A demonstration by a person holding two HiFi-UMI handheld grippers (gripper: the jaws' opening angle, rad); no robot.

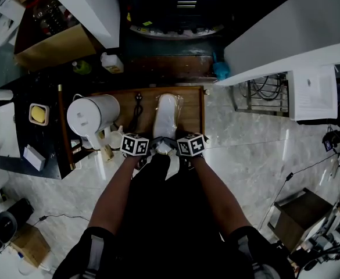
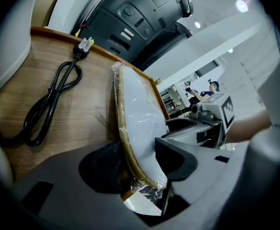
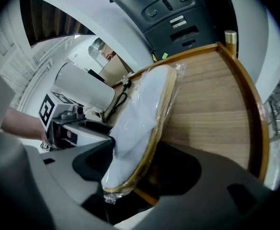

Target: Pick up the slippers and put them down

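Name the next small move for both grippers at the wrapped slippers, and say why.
Probably close both grippers firmly on the wrapped slippers before lifting. Their near end sits between the fingers of the left gripper and of the right gripper, yet they lie on the wooden tray, and a gap shows beside one right finger.

Left tool [image 2: 139,164] and right tool [image 3: 135,164]: grey moulded bodies, black-lined jaws. Each carries a white cube [image 1: 135,145] with black square markers. Person wears dark short sleeves [image 1: 91,246], dark clothing.
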